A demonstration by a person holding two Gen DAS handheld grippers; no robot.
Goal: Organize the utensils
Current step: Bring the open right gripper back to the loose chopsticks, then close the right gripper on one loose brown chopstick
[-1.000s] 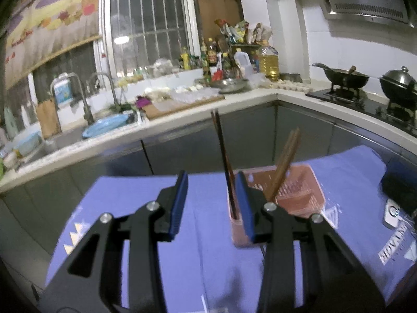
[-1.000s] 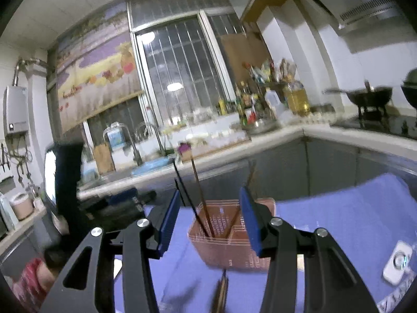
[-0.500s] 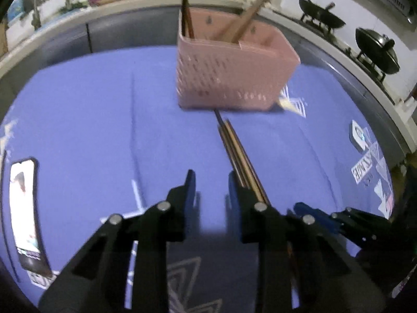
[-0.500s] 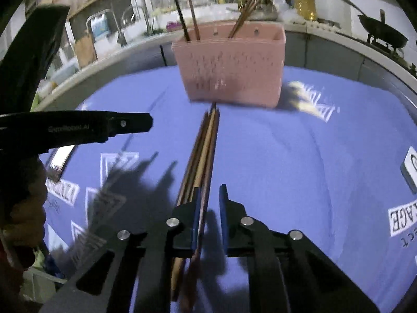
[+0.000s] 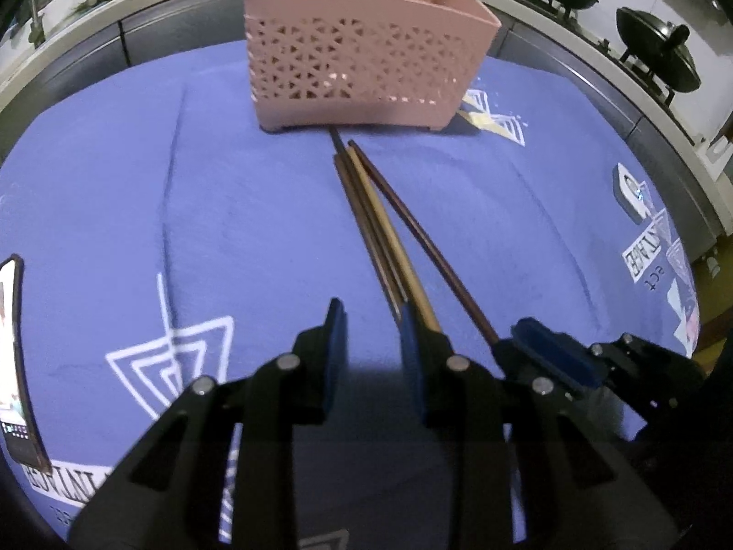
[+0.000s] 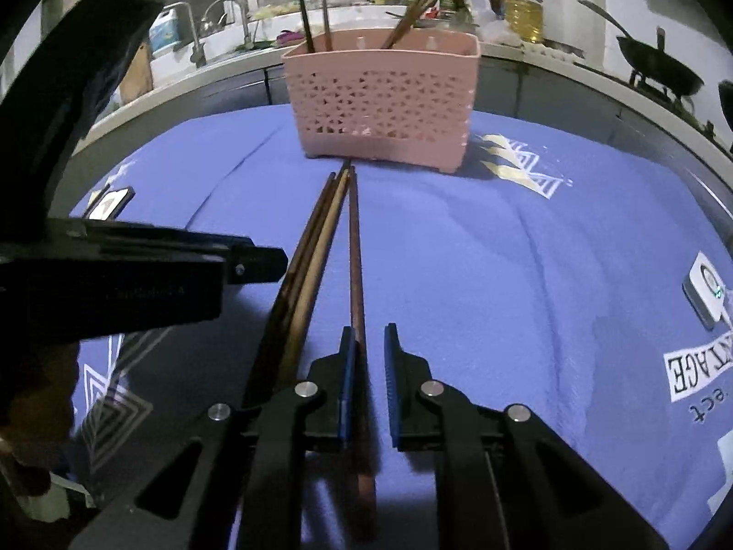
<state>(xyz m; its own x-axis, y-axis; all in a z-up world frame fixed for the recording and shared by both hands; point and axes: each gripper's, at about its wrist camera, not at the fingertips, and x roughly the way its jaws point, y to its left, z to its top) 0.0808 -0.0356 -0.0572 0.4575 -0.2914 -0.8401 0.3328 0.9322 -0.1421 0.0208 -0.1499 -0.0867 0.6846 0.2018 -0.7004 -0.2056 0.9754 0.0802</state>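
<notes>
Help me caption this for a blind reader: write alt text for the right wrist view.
The right claw straddles a dark chopstick lying on a blue cloth, jaws narrowly apart. More chopsticks lie just left of it, all pointing toward a pink basket holding other chopsticks.

We see a pink basket [image 5: 362,68] pierced with a triangular lattice at twelve o'clock, on a violet-blue cloth [image 5: 229,211] printed with white nested triangles, beside dark brown and pale tan chopsticks [image 5: 380,233].

I bring both grippers down to the chopsticks [image 6: 320,247]; right gripper [image 6: 369,385] narrows around one reddish chopstick [image 6: 356,275].
</notes>
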